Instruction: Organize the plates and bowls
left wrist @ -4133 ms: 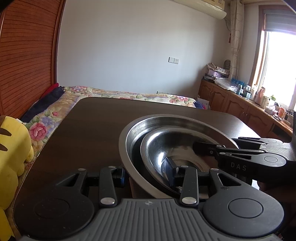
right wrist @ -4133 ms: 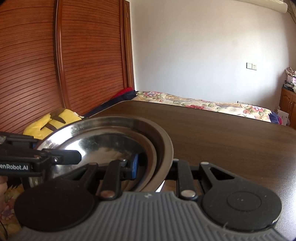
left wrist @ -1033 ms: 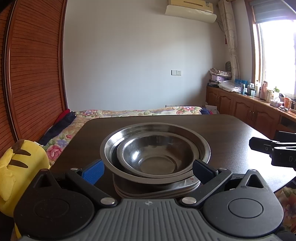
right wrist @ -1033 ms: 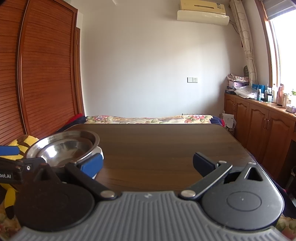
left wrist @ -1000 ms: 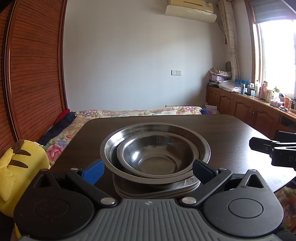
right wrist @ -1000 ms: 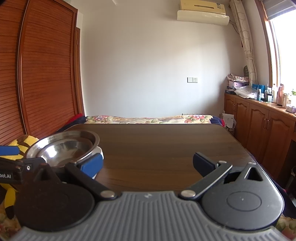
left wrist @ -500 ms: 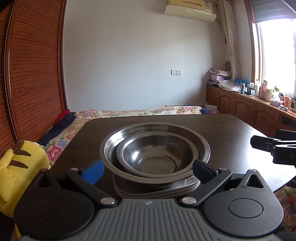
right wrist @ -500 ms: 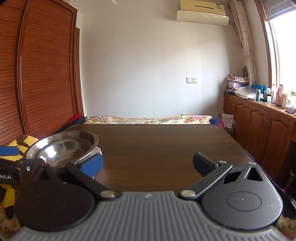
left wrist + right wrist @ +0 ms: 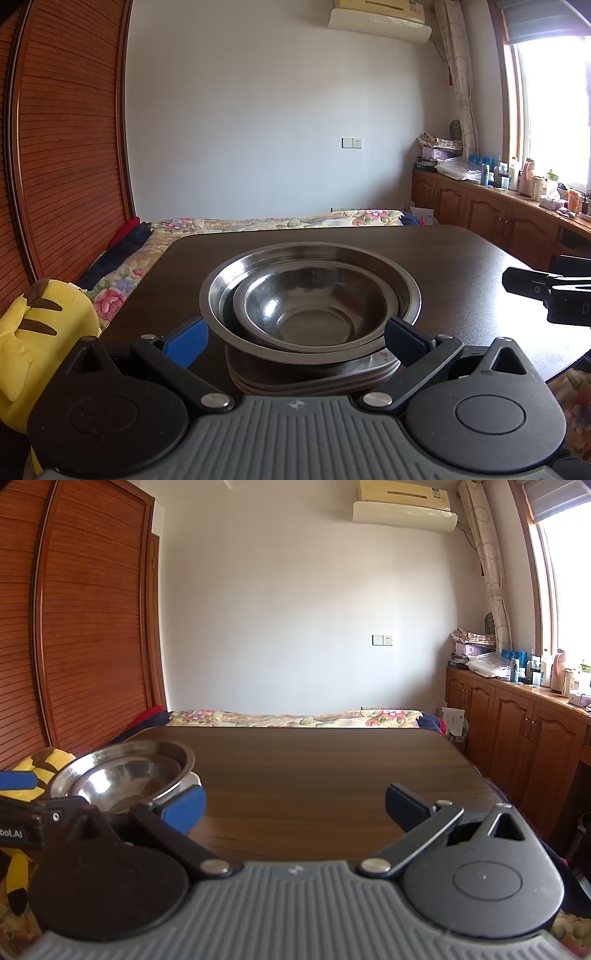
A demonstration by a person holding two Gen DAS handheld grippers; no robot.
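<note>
A small steel bowl (image 9: 306, 306) sits nested in a large steel bowl (image 9: 402, 291), and both rest on a stack of plates (image 9: 332, 376) on the dark wooden table (image 9: 461, 258). My left gripper (image 9: 295, 341) is open just in front of the stack, its fingers either side of it, touching nothing. In the right wrist view the bowl stack (image 9: 125, 771) stands at the left. My right gripper (image 9: 295, 806) is open over bare table, to the right of the stack. The right gripper's side (image 9: 546, 291) shows in the left wrist view.
A yellow plush toy (image 9: 33, 332) lies left of the table, beside a bed with a floral cover (image 9: 258, 223). A slatted wooden wardrobe (image 9: 74, 627) fills the left wall. Wooden cabinets (image 9: 524, 731) with bottles run under the window at the right.
About four seconds ago both grippers were shut on the bowls' rims; now both are open and drawn back from the stack. Over the last second almost nothing has moved.
</note>
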